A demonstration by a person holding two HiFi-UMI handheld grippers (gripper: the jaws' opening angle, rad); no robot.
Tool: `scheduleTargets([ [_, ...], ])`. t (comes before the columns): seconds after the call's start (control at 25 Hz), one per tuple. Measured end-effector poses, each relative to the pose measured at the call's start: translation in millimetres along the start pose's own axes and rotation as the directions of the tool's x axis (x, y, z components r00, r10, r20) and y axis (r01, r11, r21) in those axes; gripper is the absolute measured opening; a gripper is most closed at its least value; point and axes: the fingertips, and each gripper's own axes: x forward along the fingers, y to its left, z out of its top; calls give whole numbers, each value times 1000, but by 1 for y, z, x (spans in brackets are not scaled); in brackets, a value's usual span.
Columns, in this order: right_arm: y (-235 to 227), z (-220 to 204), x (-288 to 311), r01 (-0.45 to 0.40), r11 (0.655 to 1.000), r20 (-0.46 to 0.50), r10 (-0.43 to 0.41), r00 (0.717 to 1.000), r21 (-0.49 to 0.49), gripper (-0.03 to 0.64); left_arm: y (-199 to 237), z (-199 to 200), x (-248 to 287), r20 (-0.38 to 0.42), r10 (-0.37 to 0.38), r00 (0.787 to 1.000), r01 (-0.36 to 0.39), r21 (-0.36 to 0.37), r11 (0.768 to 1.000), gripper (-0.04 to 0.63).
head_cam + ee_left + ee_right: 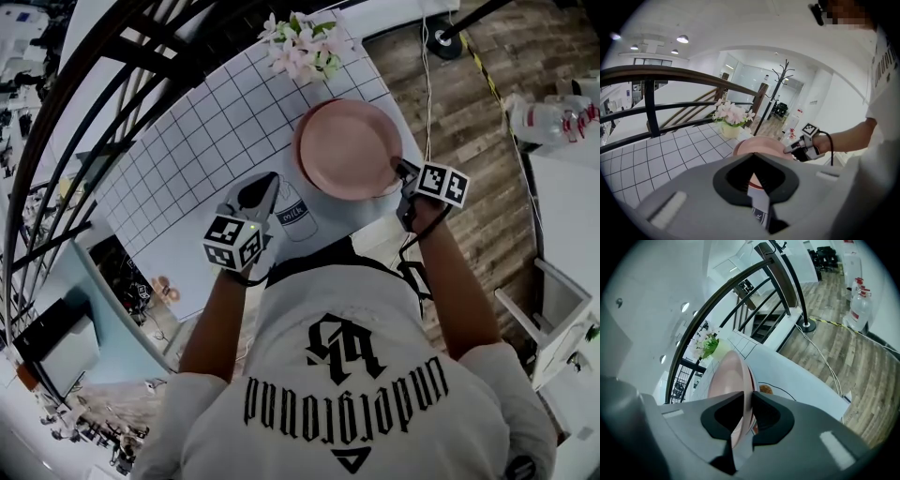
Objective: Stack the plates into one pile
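A pink plate [349,148] lies on top of a red-rimmed plate [298,157] on the white table [216,131]. My right gripper [401,170] is at the pink plate's near right rim and is shut on it. In the right gripper view the pink plate [727,376] stands edge-on between the jaws of that gripper [747,394], with the red-rimmed plate [754,380] just behind. My left gripper [265,180] hovers left of the plates over a milk-carton print [295,212], jaws together and holding nothing. From the left gripper [753,157] the pink plate [761,146] lies just ahead.
A pot of pink flowers [302,45] stands at the table's far edge, behind the plates. A dark stair railing [103,84] runs along the left. Water jugs [553,120] and a cable [427,84] are on the wooden floor to the right.
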Motion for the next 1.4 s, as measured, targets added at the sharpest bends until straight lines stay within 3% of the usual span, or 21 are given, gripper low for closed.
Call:
scheduleTargets([
  [0.2,-1,-1,5,10,1000,-4,-11,1000,-9,51,3,0,3,-3,-3,1000,3,-3,1000,49],
  [0.44,-4,6,2,56,990,20,-54,998,-132,71,2,-1,3,-6,-4,1000,4,-4,1000,49],
  [0.56,-3,5,-1,57,987,19,-54,998,-149,71,-3,1,3,-2,-5,1000,5,0,1000,49],
  [1.08,12,-20,-42,-4,965,32,13,999,-262,69,-53,-3,-14,37,-5,999,4,38,999,49],
  [1.4,33,-22,-82,-25,917,89,65,994,-398,66,-92,2,-25,87,-1,996,-6,77,997,49],
])
